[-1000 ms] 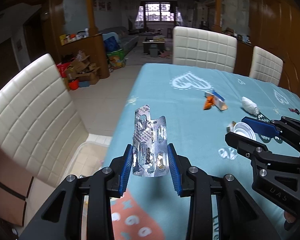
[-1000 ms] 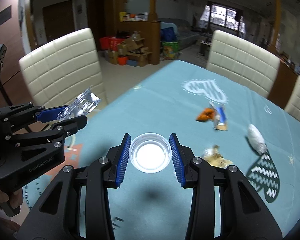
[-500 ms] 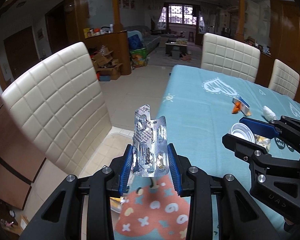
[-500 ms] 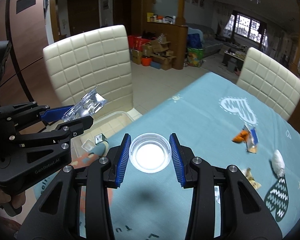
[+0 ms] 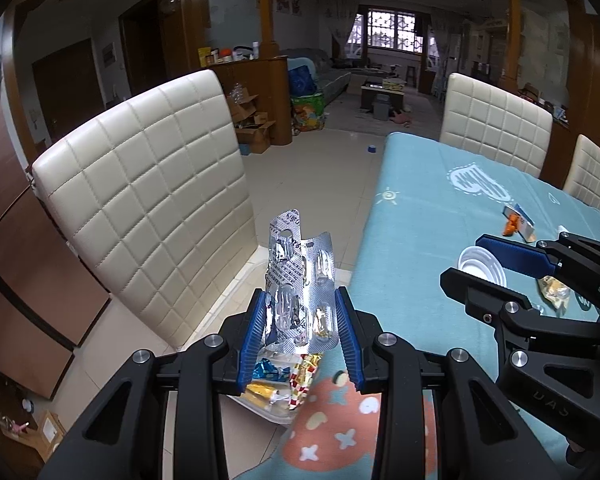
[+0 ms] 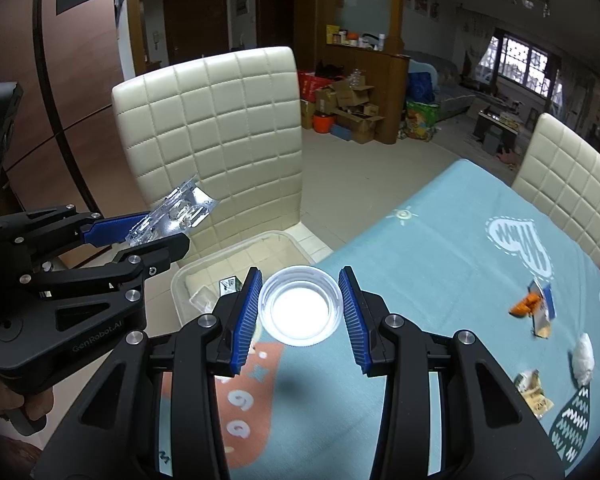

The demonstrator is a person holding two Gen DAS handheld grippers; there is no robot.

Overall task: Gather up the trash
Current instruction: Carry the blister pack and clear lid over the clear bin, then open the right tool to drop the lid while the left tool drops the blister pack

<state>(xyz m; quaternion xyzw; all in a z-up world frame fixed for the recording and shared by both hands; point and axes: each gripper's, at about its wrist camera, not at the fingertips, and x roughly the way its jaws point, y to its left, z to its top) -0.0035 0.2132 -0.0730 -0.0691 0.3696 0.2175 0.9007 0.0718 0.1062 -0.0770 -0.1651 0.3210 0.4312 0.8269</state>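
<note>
My left gripper point(image 5: 300, 332) is shut on a crumpled silver blister pack point(image 5: 300, 280) that stands upright between its blue pads. It hangs past the table's left edge, above a clear plastic bin point(image 6: 236, 256) on the floor that holds wrappers point(image 5: 284, 376). My right gripper point(image 6: 300, 312) is shut on a small clear plastic cup point(image 6: 300, 306), seen from above, at the corner of the blue tablecloth point(image 6: 420, 264). In the right wrist view the left gripper point(image 6: 156, 232) shows at left with the blister pack point(image 6: 176, 212).
On the cloth farther right lie an orange and blue wrapper point(image 6: 534, 308), a white crumpled tissue point(image 6: 584, 358) and a yellowish wrapper point(image 6: 534, 394). A cream quilted chair point(image 6: 216, 132) stands just behind the bin. Two more chairs point(image 5: 496, 128) line the table's far side.
Both grippers have swung left together, from over the tabletop to its left edge. The chair and the floor bin have come into view. Both grips are unchanged.
</note>
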